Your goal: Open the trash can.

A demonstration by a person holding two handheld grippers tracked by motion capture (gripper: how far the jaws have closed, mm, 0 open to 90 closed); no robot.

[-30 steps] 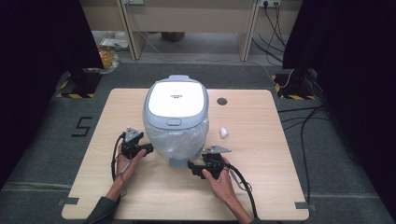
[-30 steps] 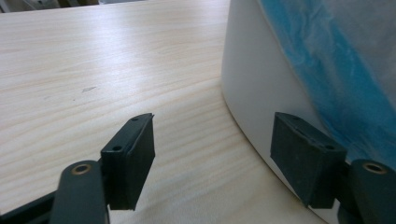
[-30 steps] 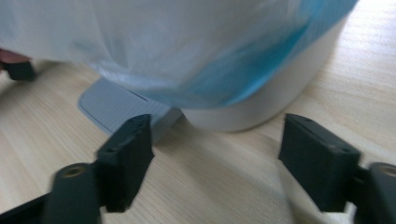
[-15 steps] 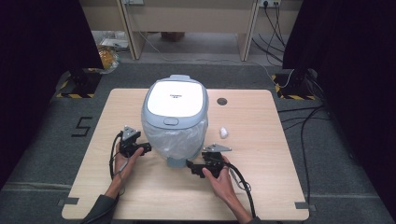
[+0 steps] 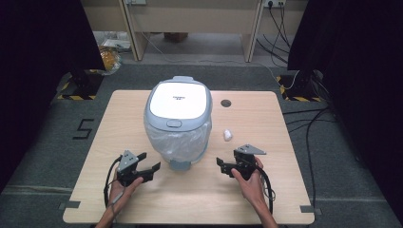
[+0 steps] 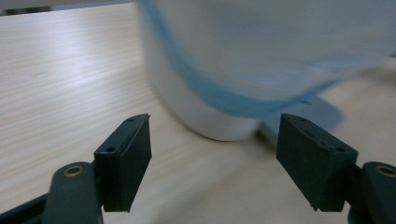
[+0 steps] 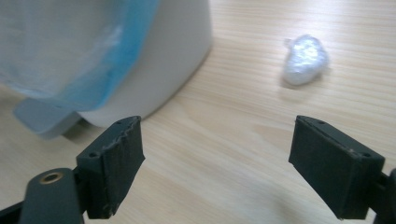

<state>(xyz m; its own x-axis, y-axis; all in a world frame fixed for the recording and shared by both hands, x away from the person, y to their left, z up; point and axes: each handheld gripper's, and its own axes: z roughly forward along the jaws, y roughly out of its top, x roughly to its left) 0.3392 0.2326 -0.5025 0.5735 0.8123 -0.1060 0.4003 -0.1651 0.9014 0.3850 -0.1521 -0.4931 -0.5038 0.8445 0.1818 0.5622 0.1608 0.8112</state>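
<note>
Near the surface's (image 5: 285,199) front edge, left of centre, the left gripper (image 5: 151,161) has its fingers (image 6: 123,161) spread with nothing between them; they have just been closing. The lidded bin (image 5: 178,118) with its plastic liner stands mid-surface, nearer the back edge. A small white wad (image 5: 228,135) lies just right of it. The right gripper (image 5: 221,164), front right of centre, has fingers (image 7: 112,170) spread and empty, just opening.
</note>
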